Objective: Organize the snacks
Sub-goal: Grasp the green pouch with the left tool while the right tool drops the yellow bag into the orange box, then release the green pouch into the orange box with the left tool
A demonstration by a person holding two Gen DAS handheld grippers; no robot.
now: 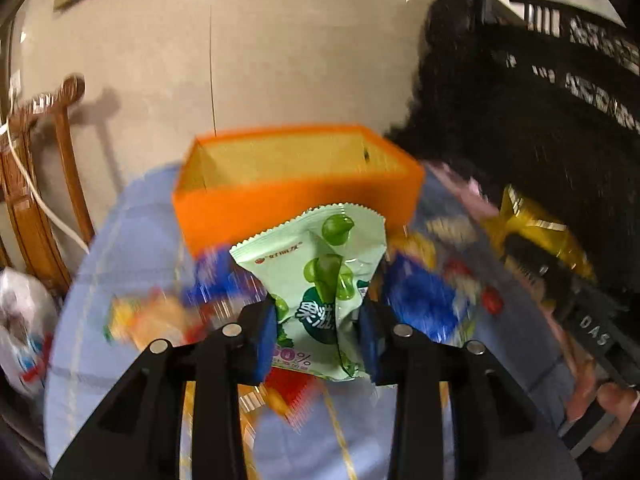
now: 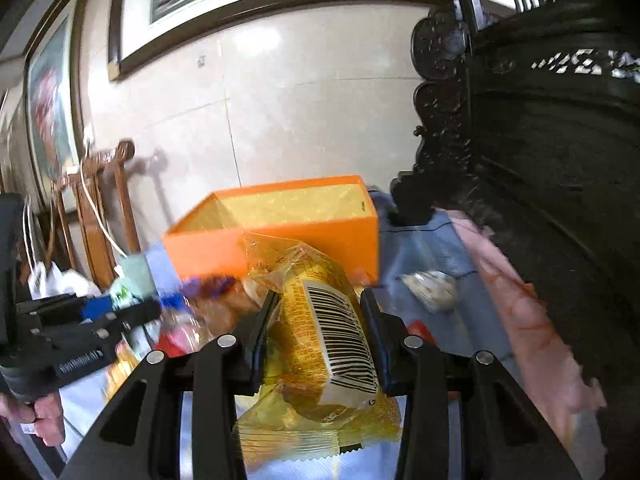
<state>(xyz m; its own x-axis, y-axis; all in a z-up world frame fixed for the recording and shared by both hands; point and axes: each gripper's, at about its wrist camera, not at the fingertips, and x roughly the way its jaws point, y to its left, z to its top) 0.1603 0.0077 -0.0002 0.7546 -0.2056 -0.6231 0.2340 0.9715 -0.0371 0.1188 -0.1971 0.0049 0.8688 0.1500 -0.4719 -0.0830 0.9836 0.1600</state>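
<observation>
Currently 2 items are in hand, both in front of the orange box (image 1: 296, 200) on the blue tablecloth (image 1: 132, 224).

Item 1: green gummy packet (image 1: 324, 280). Your left gripper (image 1: 318, 324) is clamped on its lower half, blue pads pressing both sides, the serrated top edge standing free. It looks light, thin and crinkly, with a pinch crease down its face; the film is likely slippery. Hold it low on the body, as you do now.

Item 2: yellow cellophane snack pack (image 2: 320, 340), barcode side up. Your right gripper (image 2: 320, 332) grips it across the middle, jaws narrowed onto the wrapper. It is probably soft and crushable inside, so keep the squeeze gentle. The loose sealed end hangs below the fingers.

Remaining stock: blurred wrappers lying loose on the cloth, too smeared to name.
</observation>
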